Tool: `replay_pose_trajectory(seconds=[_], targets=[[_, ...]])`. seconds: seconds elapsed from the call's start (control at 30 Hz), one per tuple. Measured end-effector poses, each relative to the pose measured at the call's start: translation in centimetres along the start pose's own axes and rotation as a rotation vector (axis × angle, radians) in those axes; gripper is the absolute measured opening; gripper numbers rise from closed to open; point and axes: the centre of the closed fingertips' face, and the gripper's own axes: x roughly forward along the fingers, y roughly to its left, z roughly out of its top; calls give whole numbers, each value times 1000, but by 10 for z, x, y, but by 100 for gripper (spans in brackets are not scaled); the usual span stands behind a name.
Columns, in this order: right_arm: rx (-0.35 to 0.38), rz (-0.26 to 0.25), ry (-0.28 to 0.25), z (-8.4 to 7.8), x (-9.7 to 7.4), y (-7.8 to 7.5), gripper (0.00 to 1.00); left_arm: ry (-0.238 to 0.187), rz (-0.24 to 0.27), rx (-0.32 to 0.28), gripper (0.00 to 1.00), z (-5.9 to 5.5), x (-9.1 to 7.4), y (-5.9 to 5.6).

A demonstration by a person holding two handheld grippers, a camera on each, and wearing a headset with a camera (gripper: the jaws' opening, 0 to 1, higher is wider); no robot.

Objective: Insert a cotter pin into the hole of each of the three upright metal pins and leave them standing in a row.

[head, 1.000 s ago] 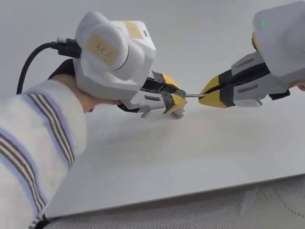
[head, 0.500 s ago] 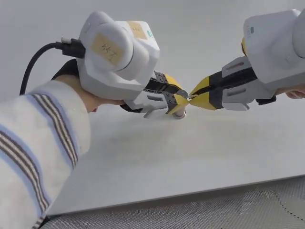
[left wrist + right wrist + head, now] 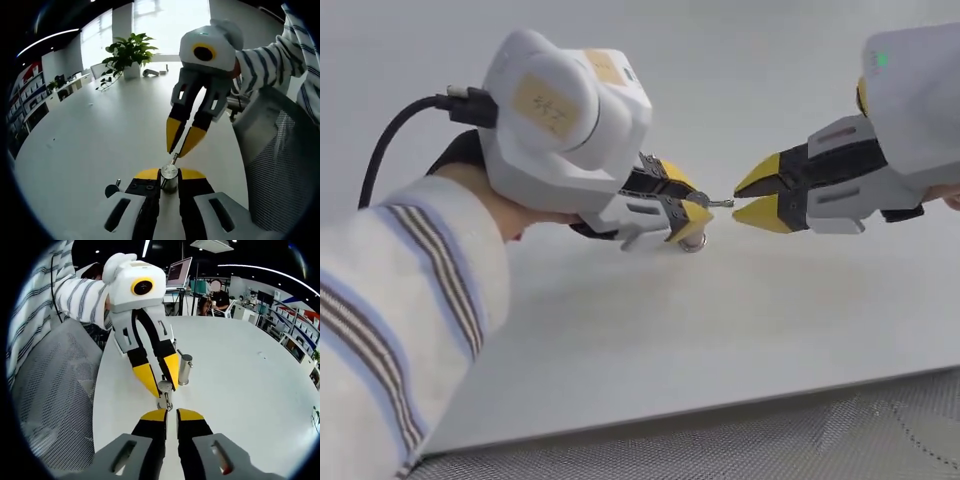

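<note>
My left gripper [image 3: 695, 216] is shut on a short upright metal pin [image 3: 696, 201] that stands on the white table [image 3: 650, 330]. A thin cotter pin [image 3: 721, 203] sticks out sideways from the pin's head toward my right gripper [image 3: 737, 202], which is open, its yellow tips just off the cotter pin's end. In the left gripper view the metal pin [image 3: 169, 177] sits between the jaws and the cotter pin [image 3: 174, 159] points at the right gripper [image 3: 180, 147]. The right gripper view shows the held pin [image 3: 165, 390] and a second metal pin [image 3: 185, 369] standing behind it.
A mesh chair [image 3: 820, 440] lies below the table's near edge. A potted plant [image 3: 127, 50] stands at the table's far end. Beyond the table are a laptop [image 3: 180, 271] and a seated person [image 3: 215, 297]. A black cable [image 3: 395, 125] trails from the left gripper.
The right gripper, shut on the cotter pin half a second ago, has let go, opened and drawn back to the right. The cotter pin stays in the metal pin.
</note>
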Motion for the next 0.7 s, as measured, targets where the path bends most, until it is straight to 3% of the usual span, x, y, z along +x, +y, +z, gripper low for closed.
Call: replay_pose_trajectory(seconds=[0.37, 0.7], targets=[[0, 25, -28, 14, 4, 4, 0, -1, 7, -11, 9, 0, 0, -1], [-4, 24, -21, 14, 5, 2, 0, -8, 0, -54, 10, -1, -1, -1]])
